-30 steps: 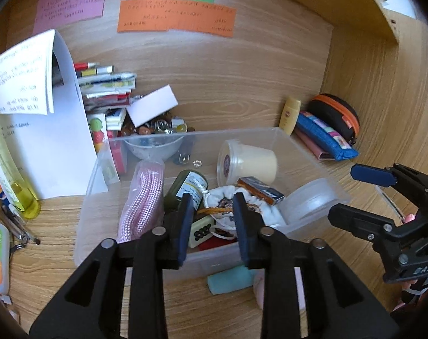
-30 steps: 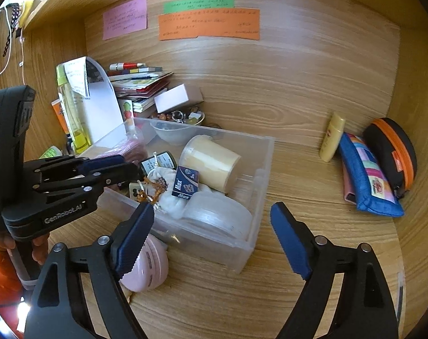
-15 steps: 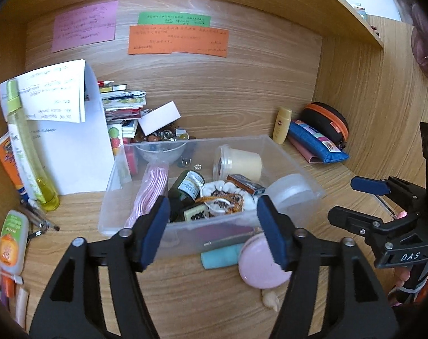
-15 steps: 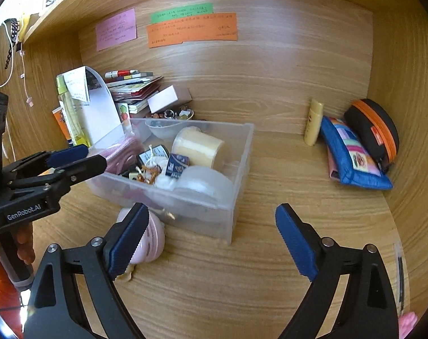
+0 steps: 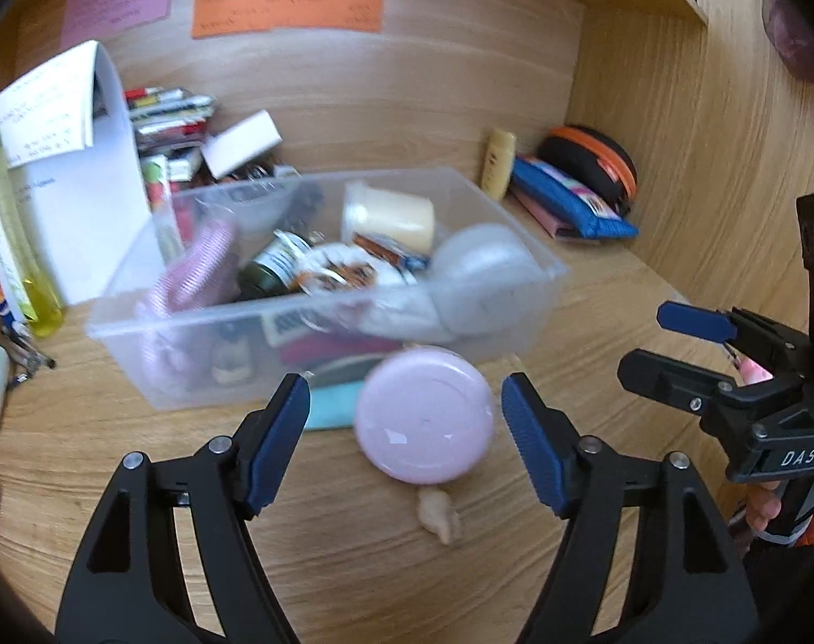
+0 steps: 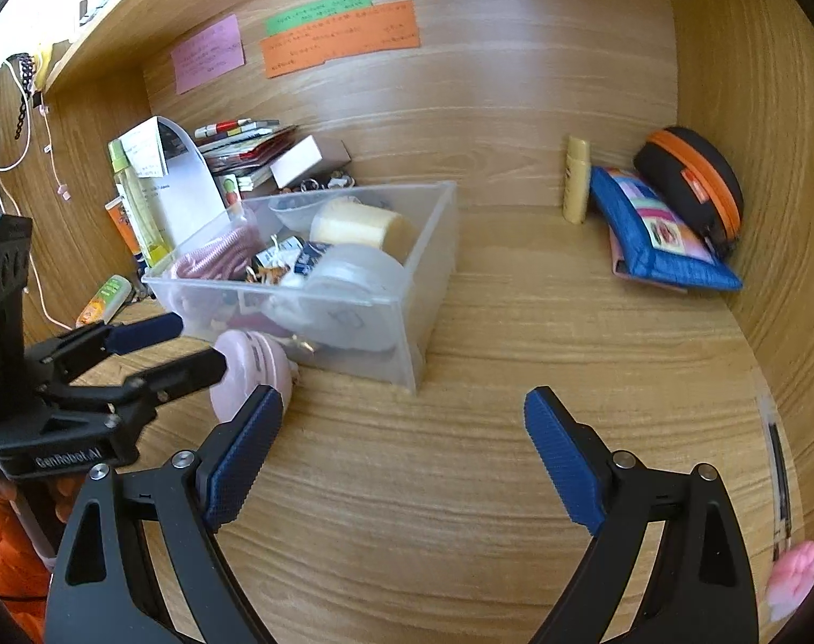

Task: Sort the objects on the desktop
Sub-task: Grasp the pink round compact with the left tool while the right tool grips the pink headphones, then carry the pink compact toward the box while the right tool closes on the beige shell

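A clear plastic bin [image 5: 192, 370] full of small items stands mid-desk, also in the right wrist view [image 6: 428, 279]. A round pink case [image 5: 426, 413] lies on the wood just in front of it. My left gripper [image 5: 404, 440] hovers over the case; its jaws are opening, with the case between them and neither pad touching it. From the right wrist the left gripper [image 6: 197, 343] sits beside the pink case [image 6: 256, 370]. My right gripper [image 6: 401, 445] is open over bare wood, right of the bin, with nothing between its fingers; it shows at the right edge [image 5: 654, 343].
A teal item [image 5: 332, 408] and a beige lump [image 5: 439, 512] lie near the case. A yellow tube [image 6: 576, 188], blue pouch [image 6: 659, 231] and black-orange case [image 6: 691, 182] sit at the back right. Books, papers [image 5: 79, 198] and bottles crowd the left.
The left gripper's jaws went from nearly shut to wide apart, and it drew back from above the bin to over the pink case. The right gripper also drew back from the bin.
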`<control>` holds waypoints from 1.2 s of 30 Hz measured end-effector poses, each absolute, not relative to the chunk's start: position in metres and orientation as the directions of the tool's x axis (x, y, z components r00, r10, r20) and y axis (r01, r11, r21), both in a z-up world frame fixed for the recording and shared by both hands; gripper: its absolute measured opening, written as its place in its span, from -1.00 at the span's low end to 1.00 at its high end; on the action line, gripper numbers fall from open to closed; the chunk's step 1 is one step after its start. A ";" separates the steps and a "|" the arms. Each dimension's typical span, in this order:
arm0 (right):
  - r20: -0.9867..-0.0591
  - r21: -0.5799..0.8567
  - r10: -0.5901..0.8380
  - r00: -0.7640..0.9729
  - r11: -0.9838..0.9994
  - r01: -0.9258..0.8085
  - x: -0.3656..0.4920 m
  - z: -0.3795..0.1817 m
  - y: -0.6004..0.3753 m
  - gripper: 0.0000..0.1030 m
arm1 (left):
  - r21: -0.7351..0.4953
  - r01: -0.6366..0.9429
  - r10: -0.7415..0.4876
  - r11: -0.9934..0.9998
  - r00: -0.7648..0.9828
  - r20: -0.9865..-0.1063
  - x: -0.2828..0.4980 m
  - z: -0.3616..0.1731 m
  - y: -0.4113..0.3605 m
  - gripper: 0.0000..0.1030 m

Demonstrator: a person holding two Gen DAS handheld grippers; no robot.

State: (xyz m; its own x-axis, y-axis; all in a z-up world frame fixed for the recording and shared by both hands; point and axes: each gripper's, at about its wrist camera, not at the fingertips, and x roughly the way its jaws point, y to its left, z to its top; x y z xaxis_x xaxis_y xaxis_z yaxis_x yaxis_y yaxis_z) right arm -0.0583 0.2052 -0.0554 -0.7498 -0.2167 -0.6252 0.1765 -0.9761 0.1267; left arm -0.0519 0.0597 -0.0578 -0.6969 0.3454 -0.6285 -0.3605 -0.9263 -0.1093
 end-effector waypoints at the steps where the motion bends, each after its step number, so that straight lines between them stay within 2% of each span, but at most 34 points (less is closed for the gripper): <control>1: -0.626 0.132 -0.217 -0.749 -0.976 0.173 -0.057 -0.057 0.208 0.75 | -0.109 -0.364 0.347 -0.925 -0.691 -0.634 -0.052 -0.060 0.062 0.43; 14: -0.636 0.182 -0.232 -0.736 -0.972 0.150 -0.053 -0.069 0.231 0.75 | -0.158 -0.370 0.369 -0.916 -0.615 -0.697 -0.074 -0.080 0.083 0.43; 18: -0.635 0.180 -0.237 -0.736 -0.971 0.158 -0.052 -0.068 0.229 0.75 | -0.178 -0.381 0.382 -0.908 -0.573 -0.725 -0.080 -0.086 0.086 0.26; 23: -0.632 0.175 -0.244 -0.735 -0.970 0.171 -0.051 -0.068 0.223 0.75 | -0.165 -0.385 0.376 -0.908 -0.576 -0.726 -0.078 -0.086 0.088 0.25; 36: -0.671 0.116 -0.280 -0.687 -0.954 0.277 -0.058 -0.072 0.173 0.75 | -0.251 -0.297 0.389 -0.921 -0.675 -0.626 -0.046 -0.064 0.018 0.25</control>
State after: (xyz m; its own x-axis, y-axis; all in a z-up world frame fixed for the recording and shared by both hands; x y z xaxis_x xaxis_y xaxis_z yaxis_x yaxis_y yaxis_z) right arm -0.0581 0.1727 -0.0723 -0.6867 -0.2803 -0.6707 0.2765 -0.9540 0.1155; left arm -0.0463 0.0182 -0.0637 -0.6755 0.3889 -0.6265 -0.2974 -0.9211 -0.2512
